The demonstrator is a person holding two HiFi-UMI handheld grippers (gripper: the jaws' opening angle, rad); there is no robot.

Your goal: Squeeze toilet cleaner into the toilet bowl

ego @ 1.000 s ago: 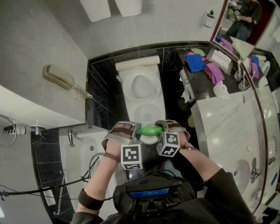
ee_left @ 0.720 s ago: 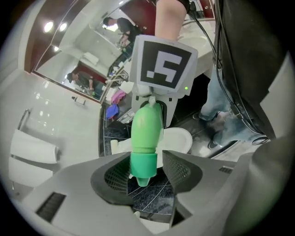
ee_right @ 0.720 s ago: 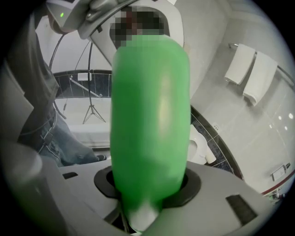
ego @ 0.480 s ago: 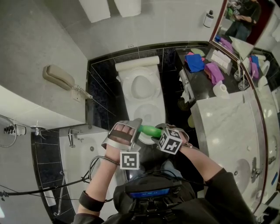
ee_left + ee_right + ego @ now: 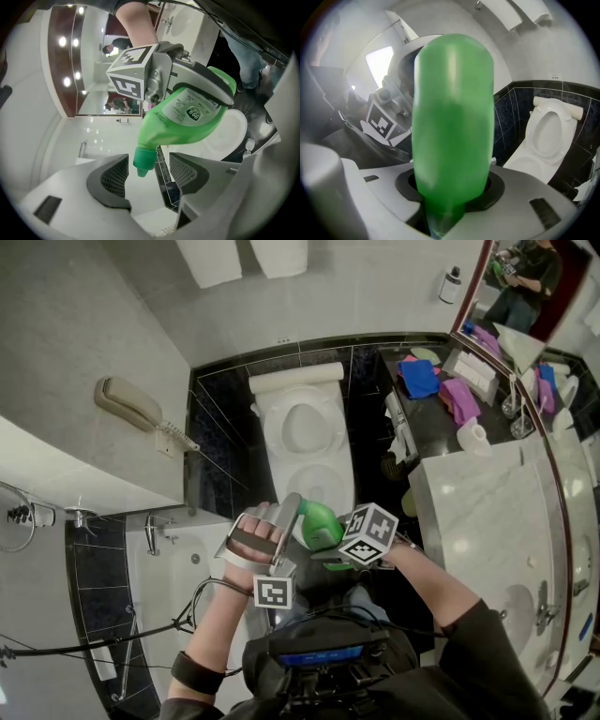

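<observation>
In the head view, the left tool [image 5: 277,526] has just been opening and has let go of the green toilet cleaner bottle [image 5: 319,524]. The right tool [image 5: 339,542] now carries the bottle alone at the near rim of the toilet bowl [image 5: 330,476], tilted rather than level as it was a second ago. The left gripper view shows that tool's jaws spread, with the capped nozzle hanging between them untouched. The right gripper view shows that tool's jaws pinching the bottle's body. The bottle seems ready to aim, but squeezing has not yet begun.
</observation>
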